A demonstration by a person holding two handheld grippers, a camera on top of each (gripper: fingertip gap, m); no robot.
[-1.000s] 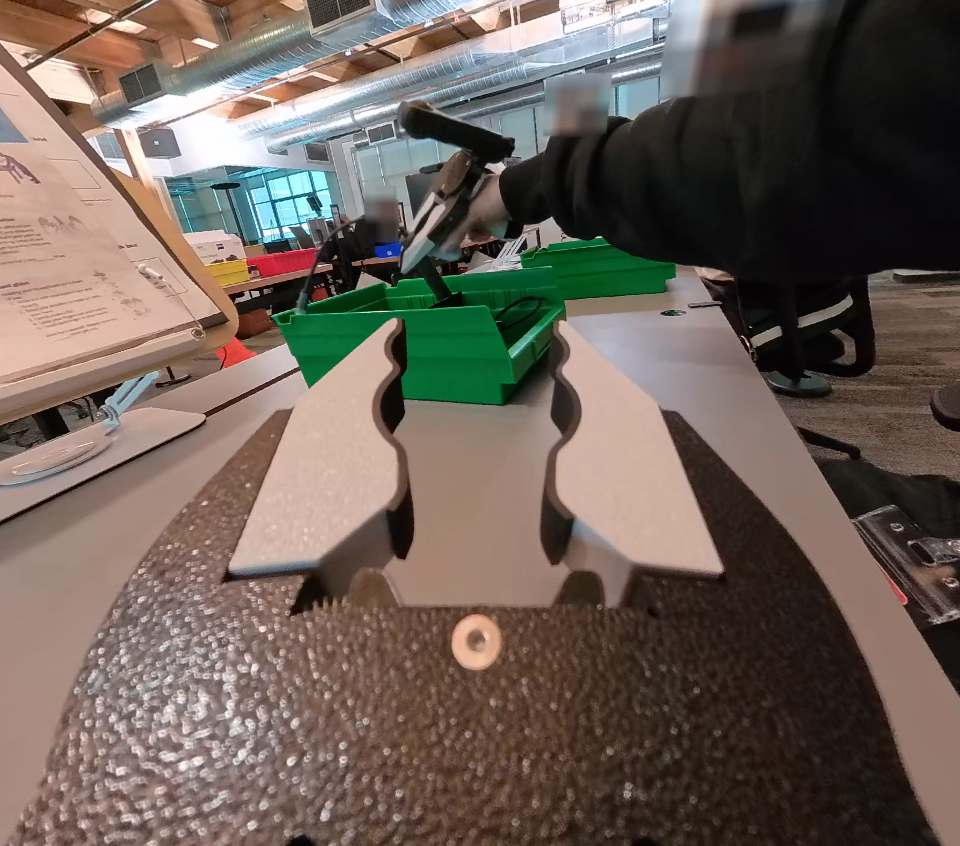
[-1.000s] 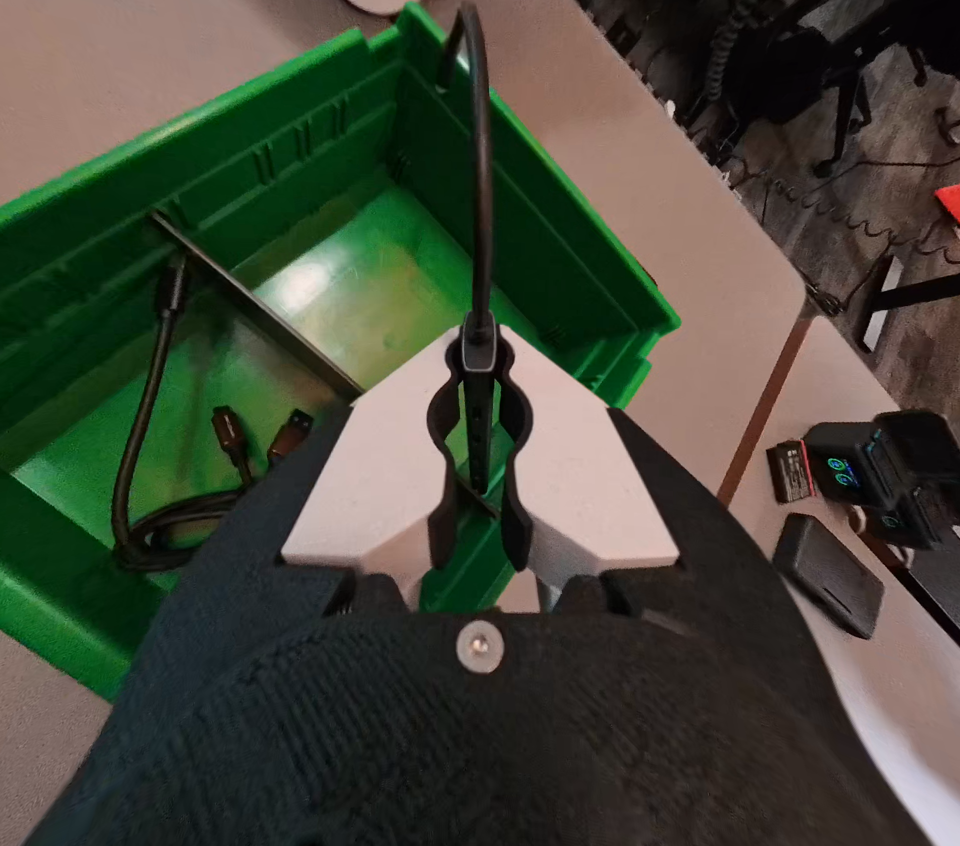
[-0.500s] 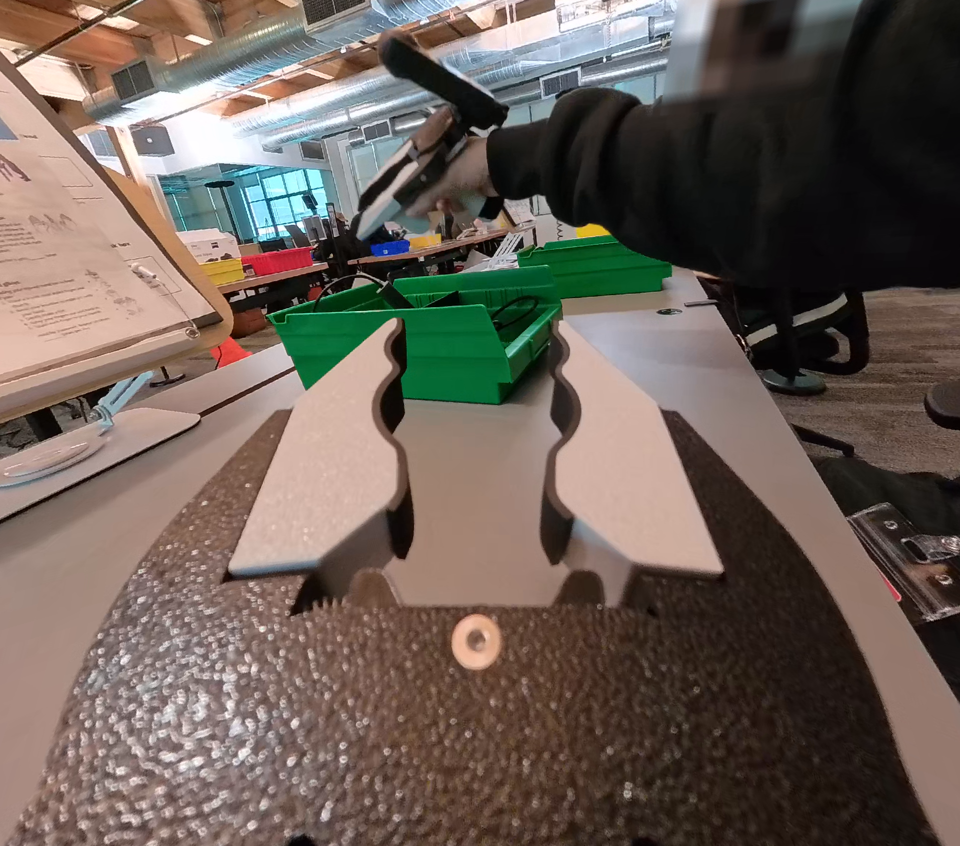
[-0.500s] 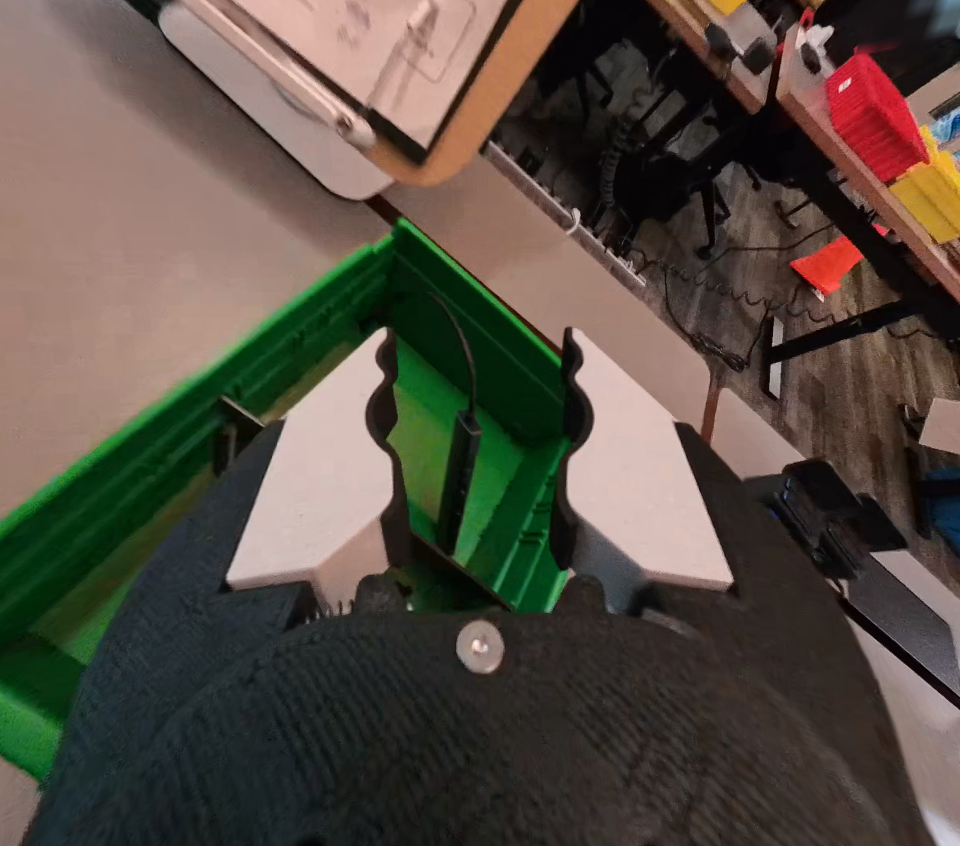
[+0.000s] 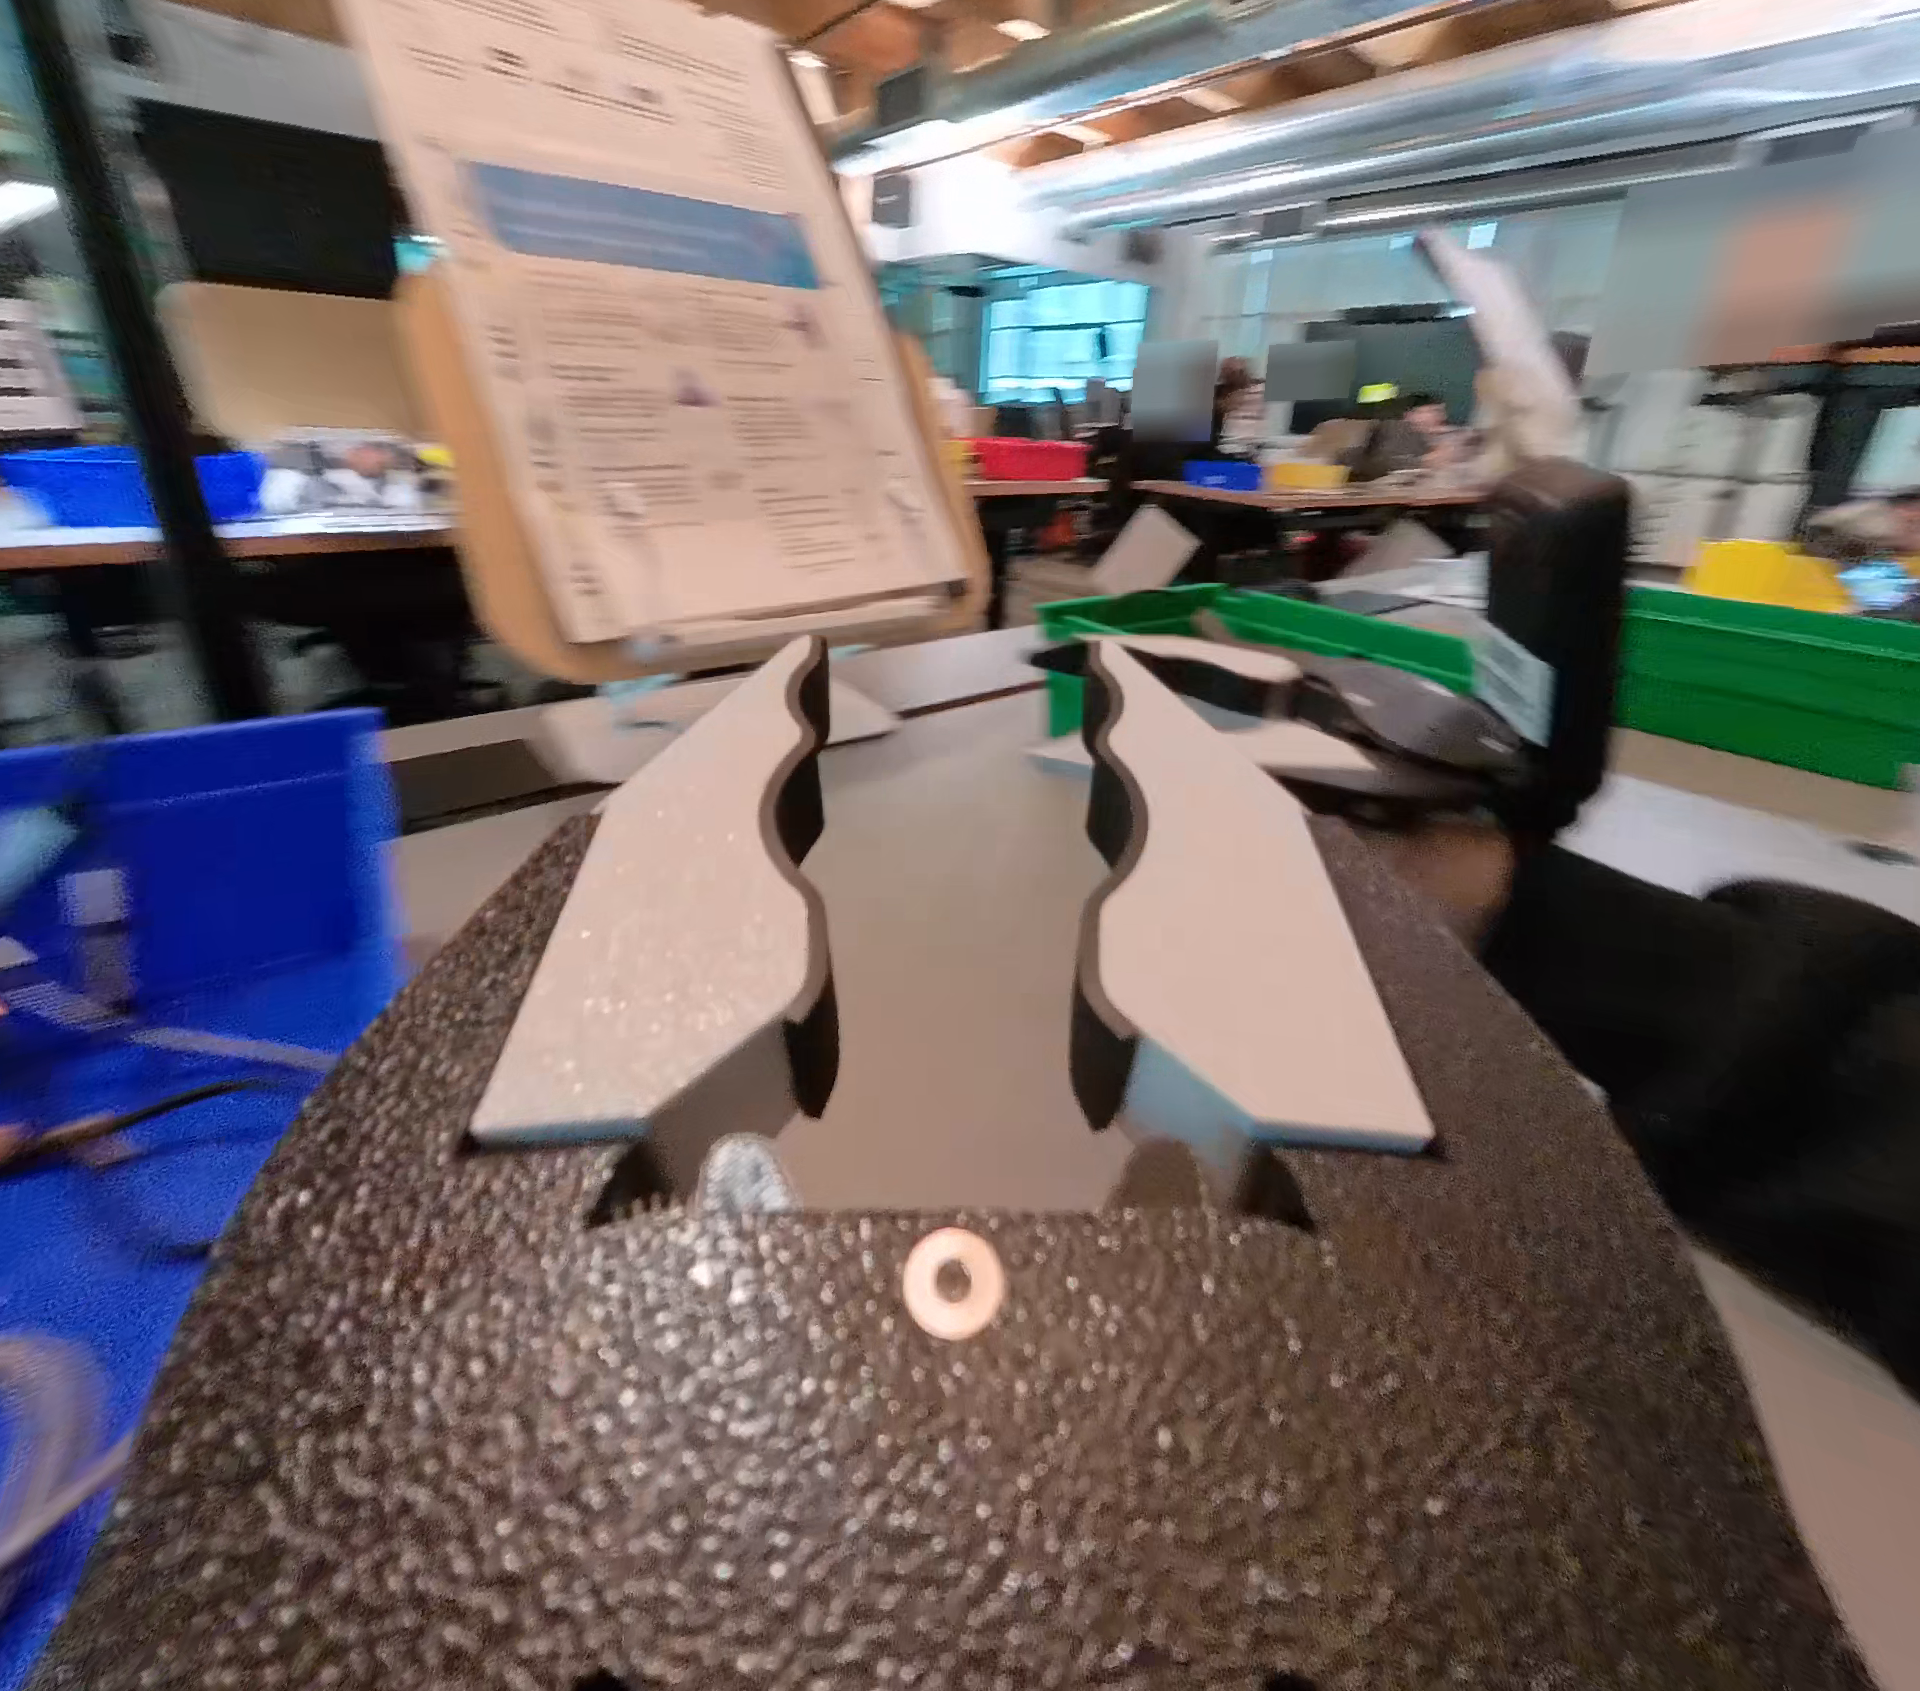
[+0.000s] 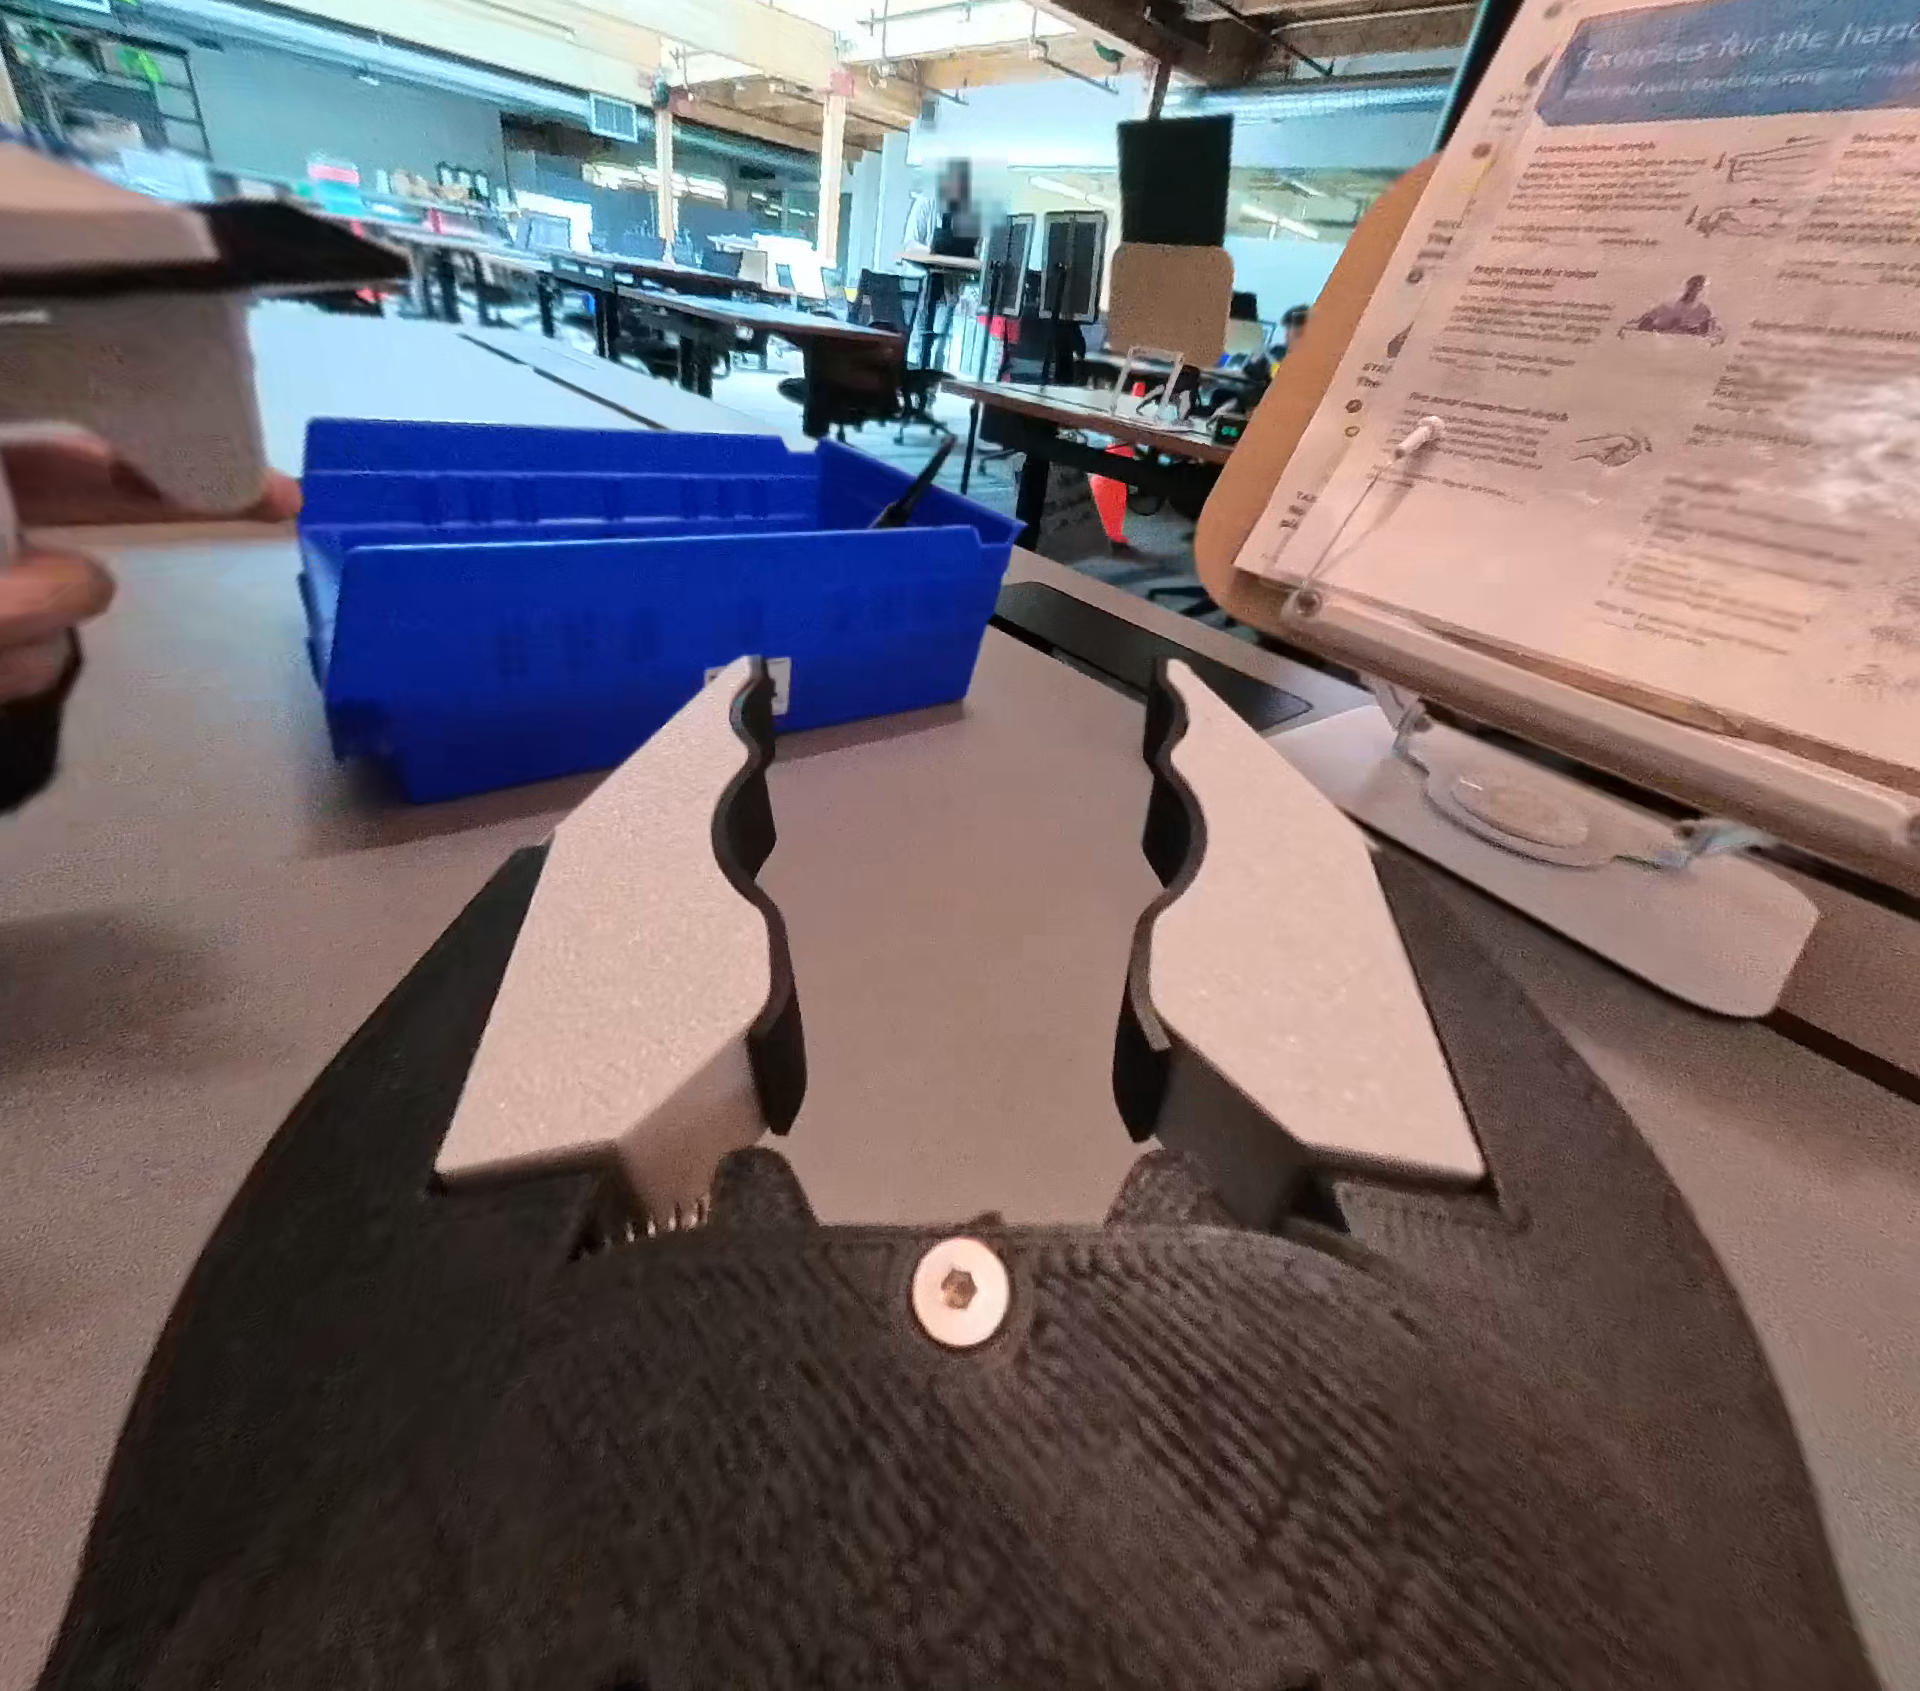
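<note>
My left gripper [image 5: 956,665] is open and empty, low over the grey table [image 5: 935,966]. A blue bin [image 5: 197,852] is nearest it, on its left. My right gripper [image 6: 961,685] is open and empty over the table [image 6: 935,914], pointing at the same blue bin [image 6: 644,592], where a black cable end [image 6: 914,488] sticks up at the far right corner. The right gripper also shows in the left wrist view [image 5: 1340,706], in front of a green bin [image 5: 1299,623]. The left gripper's body shows at the left edge of the right wrist view [image 6: 125,353].
A tilted document stand with a printed sheet [image 5: 644,311] stands behind the grippers, and its base plate [image 6: 1621,903] lies on the table. A second green bin [image 5: 1766,696] sits at the right. A black sleeve [image 5: 1766,1070] lies across the right side.
My right gripper opened, let the black cable go into the green bin, then lifted and swung round to face the blue bin. My left gripper swung left, still open.
</note>
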